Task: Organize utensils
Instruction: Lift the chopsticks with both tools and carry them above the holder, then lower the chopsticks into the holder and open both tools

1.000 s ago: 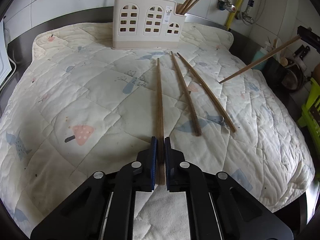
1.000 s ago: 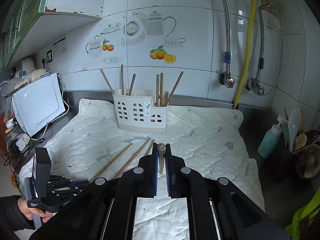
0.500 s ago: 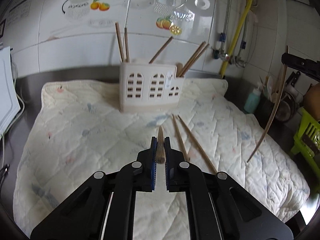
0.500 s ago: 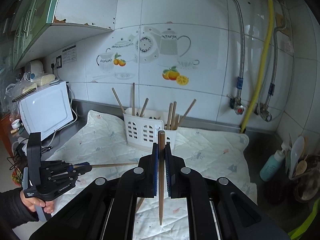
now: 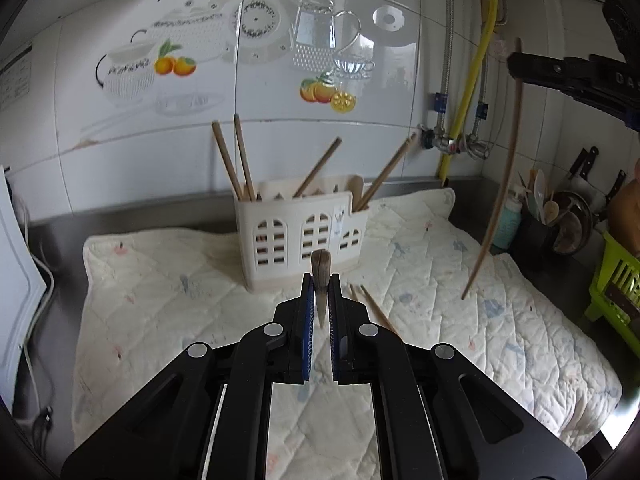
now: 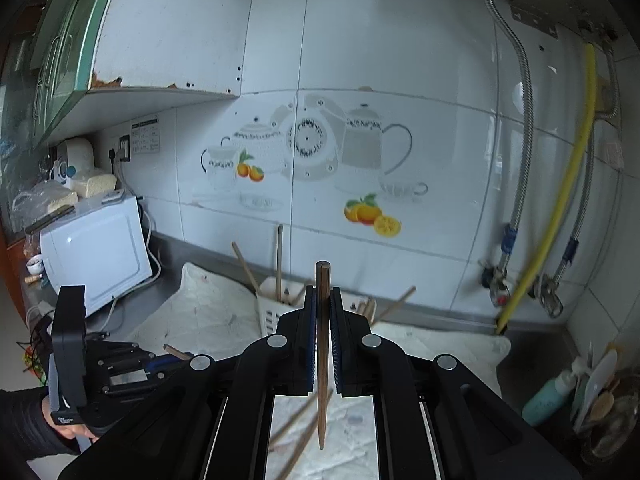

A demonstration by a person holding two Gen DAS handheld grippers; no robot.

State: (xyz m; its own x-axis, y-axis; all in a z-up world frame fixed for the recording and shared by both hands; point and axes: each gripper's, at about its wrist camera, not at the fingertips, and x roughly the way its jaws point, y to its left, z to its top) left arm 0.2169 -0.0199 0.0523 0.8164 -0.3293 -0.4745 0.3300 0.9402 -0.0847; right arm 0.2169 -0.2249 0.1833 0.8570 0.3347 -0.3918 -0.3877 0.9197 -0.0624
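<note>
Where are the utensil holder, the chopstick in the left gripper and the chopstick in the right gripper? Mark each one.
utensil holder (image 5: pixel 300 236), left wrist view, on its white front wall.
chopstick in the left gripper (image 5: pixel 321 270), left wrist view, on its blunt end.
chopstick in the right gripper (image 6: pixel 322 280), right wrist view, on the shaft above the pads.

white microwave (image 6: pixel 96 252) sits left by the wall, quilted mat (image 5: pixel 460 280) spread over the counter, yellow hose (image 6: pixel 560 200) running down the tiles, teal bottle (image 6: pixel 548 396) right, green basket (image 5: pixel 616 280) at the edge.
</note>
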